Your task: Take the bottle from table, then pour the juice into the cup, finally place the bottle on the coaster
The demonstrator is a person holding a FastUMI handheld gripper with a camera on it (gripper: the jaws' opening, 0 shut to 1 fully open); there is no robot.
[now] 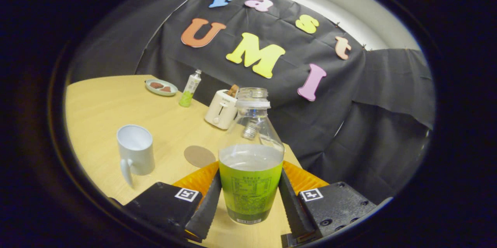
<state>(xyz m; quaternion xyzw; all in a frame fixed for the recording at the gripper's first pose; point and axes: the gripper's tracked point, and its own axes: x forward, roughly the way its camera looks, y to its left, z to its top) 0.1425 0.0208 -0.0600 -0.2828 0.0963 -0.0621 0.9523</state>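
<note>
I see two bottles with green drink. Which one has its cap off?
The large clear plastic bottle between the gripper fingers, which press on both its sides; its neck is open. The slim bottle far back, beside the plate, looks capped.

The light around me is even and rather dim, brighter on the white wall above. My fisheye view bends the surface (116,100) edge, and far things look slightly soft.

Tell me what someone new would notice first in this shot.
The uncapped bottle with the green label stands out first, clamped between the gripper fingers. Left of it on the table stands a white cup, with a round coaster between them. Beyond the bottle sits a toaster.
</note>
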